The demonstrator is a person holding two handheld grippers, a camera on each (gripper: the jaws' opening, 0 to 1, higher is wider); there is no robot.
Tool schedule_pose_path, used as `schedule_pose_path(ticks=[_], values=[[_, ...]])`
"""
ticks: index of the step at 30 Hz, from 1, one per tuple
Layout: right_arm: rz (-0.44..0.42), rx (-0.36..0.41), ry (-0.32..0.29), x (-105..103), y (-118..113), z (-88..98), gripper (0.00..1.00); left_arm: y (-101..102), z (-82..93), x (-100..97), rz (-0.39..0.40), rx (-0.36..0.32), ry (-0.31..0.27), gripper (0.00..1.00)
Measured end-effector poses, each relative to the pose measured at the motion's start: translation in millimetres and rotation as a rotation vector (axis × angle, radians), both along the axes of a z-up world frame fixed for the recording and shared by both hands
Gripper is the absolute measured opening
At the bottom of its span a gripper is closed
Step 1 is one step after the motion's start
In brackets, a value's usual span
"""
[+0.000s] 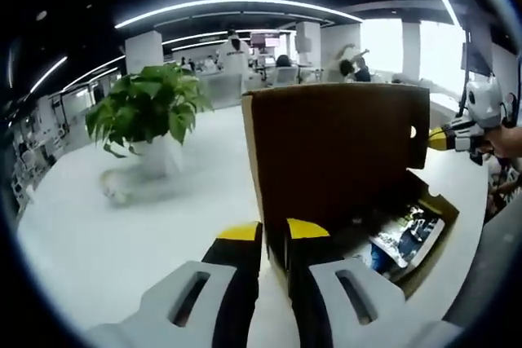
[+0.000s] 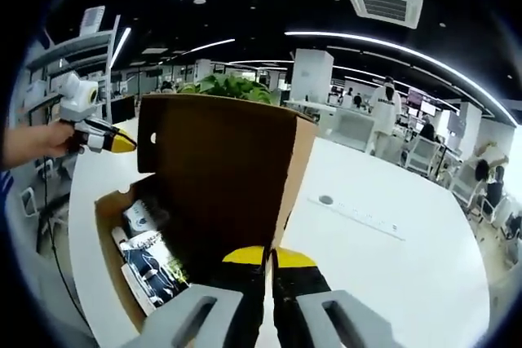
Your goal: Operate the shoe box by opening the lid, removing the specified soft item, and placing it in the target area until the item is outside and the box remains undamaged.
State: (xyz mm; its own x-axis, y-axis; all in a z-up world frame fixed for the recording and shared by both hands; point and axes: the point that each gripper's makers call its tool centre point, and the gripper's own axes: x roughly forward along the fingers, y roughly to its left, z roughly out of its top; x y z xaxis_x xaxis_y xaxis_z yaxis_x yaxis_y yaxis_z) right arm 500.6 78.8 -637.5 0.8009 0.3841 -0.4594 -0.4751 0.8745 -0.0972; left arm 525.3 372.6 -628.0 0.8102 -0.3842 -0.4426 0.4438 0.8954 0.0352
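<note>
While each gripper pinches the lid upright, no writing is readable.

Brown cardboard shoe box, lid raised upright, printed item inside

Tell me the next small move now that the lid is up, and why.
Probably release the lid with the right gripper, keep the left gripper clamped, and reach down into the shoe box. The lid stands upright, each gripper looks shut on a side edge, and the printed soft package lies exposed inside, untouched.
</note>
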Motion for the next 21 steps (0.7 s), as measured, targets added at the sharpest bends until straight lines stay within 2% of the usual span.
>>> schedule_pose_path(ticks=[7,16,21], values=[[-0.003,0.001,0.000,4.3,-0.5,1.2,0.00,7.8,-15.6,5.9,0.039,0.007,0.021,0.10],[-0.003,-0.006,0.001,10.6,-0.9,1.8,0.00,9.4,-33.8,9.0,0.046,0.011,0.066,0.11],[-0.002,-0.008,0.001,13.4,-1.7,1.7,0.00,7.0,-38.0,12.1,0.049,0.004,0.078,0.10]])
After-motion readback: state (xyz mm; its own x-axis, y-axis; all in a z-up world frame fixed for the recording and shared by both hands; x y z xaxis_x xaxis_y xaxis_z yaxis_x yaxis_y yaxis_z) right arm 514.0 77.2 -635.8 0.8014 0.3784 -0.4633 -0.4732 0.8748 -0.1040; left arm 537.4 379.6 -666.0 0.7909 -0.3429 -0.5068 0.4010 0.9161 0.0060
